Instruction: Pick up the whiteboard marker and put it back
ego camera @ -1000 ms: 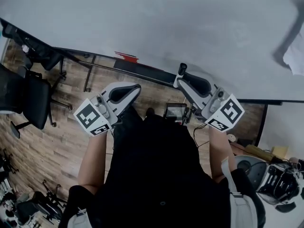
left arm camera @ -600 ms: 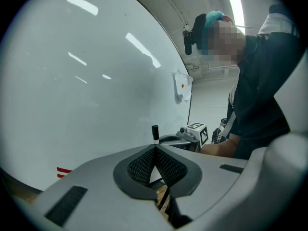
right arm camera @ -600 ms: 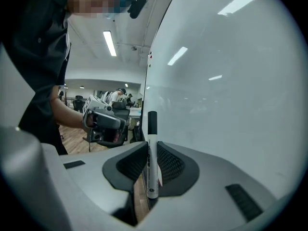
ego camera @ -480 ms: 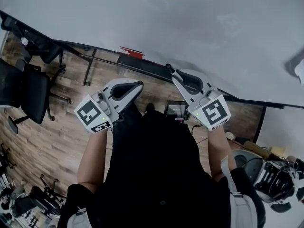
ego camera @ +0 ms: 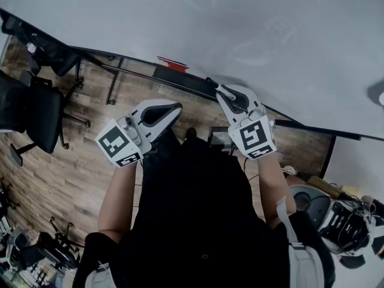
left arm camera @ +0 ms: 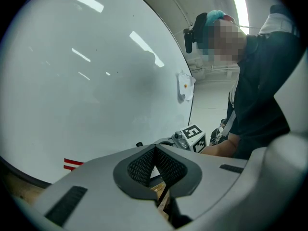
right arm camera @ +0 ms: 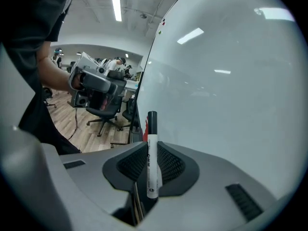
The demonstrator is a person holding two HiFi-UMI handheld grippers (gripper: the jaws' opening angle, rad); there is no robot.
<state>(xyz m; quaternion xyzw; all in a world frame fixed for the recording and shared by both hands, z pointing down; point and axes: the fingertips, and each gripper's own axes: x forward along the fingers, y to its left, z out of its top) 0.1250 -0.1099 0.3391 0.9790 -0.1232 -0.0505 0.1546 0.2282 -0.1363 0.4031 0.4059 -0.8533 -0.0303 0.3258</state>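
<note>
Squarely between the right tongs [right arm camera: 148, 152] sits the whiteboard marker [right arm camera: 152, 131], pinched at mid-barrel, its black cap pointing out alongside the whiteboard [right arm camera: 226, 81]. The left tongs [left arm camera: 155, 154] are pressed together on nothing, near the right pair. The marker looks light, stiff and smooth-sided, so it could swivel or slip in the pads; a hold across the middle of the barrel, as now, seems surest. Dark print runs along its white body, too small to read. Below the board runs a dark ledge [ego camera: 180, 84], likely its resting place.
</note>
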